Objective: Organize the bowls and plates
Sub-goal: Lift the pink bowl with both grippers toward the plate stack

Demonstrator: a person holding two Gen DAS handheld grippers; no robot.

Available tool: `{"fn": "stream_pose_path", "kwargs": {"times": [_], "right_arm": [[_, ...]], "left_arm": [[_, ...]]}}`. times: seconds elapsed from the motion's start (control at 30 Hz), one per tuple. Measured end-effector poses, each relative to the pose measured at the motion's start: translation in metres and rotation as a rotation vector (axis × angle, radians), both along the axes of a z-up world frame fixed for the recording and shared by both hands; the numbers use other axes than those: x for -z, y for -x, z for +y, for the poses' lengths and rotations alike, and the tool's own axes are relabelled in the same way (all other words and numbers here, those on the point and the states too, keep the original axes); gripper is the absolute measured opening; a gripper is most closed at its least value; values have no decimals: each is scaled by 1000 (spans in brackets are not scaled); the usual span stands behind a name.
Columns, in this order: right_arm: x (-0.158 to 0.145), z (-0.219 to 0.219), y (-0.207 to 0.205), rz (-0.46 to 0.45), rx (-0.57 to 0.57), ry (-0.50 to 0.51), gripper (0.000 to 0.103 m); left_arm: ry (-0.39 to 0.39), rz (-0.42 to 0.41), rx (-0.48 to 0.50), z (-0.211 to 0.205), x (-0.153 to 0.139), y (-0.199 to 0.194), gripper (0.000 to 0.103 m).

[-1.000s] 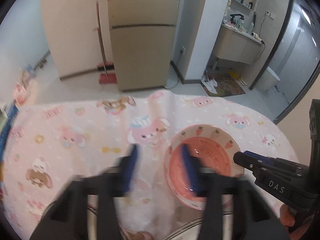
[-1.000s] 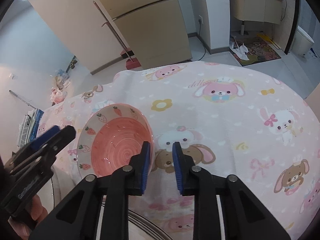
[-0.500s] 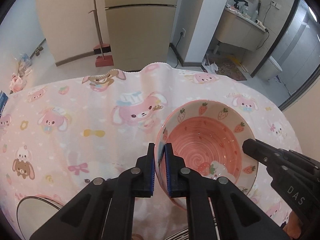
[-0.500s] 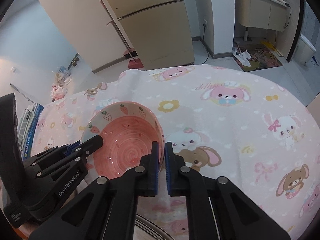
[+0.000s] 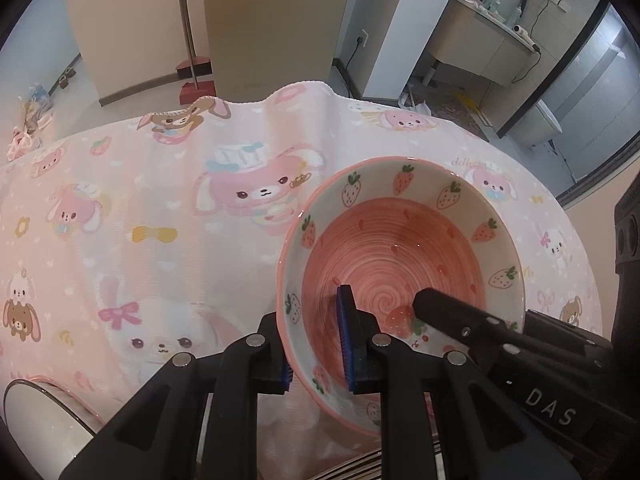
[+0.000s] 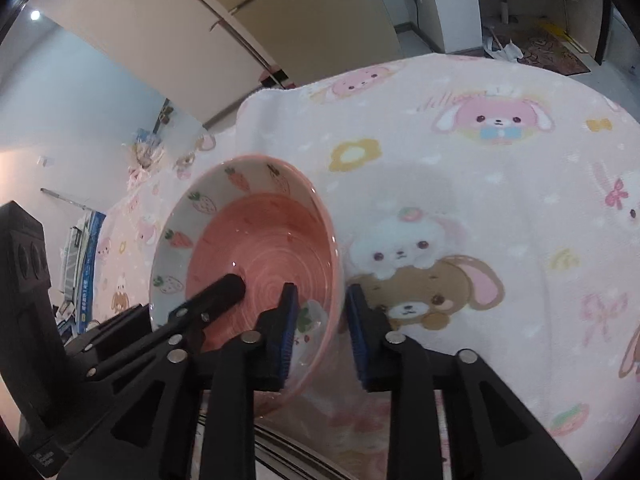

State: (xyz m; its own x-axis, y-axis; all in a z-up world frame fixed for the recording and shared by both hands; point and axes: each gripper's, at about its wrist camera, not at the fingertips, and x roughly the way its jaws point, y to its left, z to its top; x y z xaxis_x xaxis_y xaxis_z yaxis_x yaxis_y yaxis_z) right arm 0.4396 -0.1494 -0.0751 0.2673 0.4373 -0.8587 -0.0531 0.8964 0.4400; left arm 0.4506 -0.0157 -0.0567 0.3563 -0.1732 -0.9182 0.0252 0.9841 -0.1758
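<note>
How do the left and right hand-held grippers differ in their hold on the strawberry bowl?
The left hand-held gripper is clamped shut on the bowl wall; the right hand-held gripper straddles the opposite wall, jaws opening. Both have one finger inside the bowl.

Table [image 5: 168, 208] was covered by a pink cloth [image 6: 480, 184] printed with cartoon rabbits and bears. Beyond its far edge stood a beige refrigerator [image 5: 276, 20], a red broom [image 5: 192, 68] leaning beside it. Floor [image 5: 132, 100] was pale and glossy. To the right, a white pillar [image 5: 388, 20], then a washroom area with a vanity cabinet [image 5: 480, 40] and a patterned mat [image 6: 548, 48]. A ceiling light [image 6: 35, 15] glowed at upper left of the right wrist view.
</note>
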Motion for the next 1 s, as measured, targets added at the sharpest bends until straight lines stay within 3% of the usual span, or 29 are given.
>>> {"fn": "stream_pose_path", "kwargs": {"times": [0.23, 0.43, 0.83, 1.0], "right_arm": [[-3, -8, 2, 2, 51, -15, 15], [-45, -18, 17, -89, 56, -39, 18], [-113, -4, 58, -256, 40, -49, 17], [-130, -3, 71, -296, 18, -60, 18]], "left_arm": [[-76, -48, 46, -20, -8, 12, 18], [18, -105, 31, -13, -40, 25, 18], [34, -307, -2, 1, -124, 69, 18], [75, -357, -3, 12, -149, 87, 18]]}}
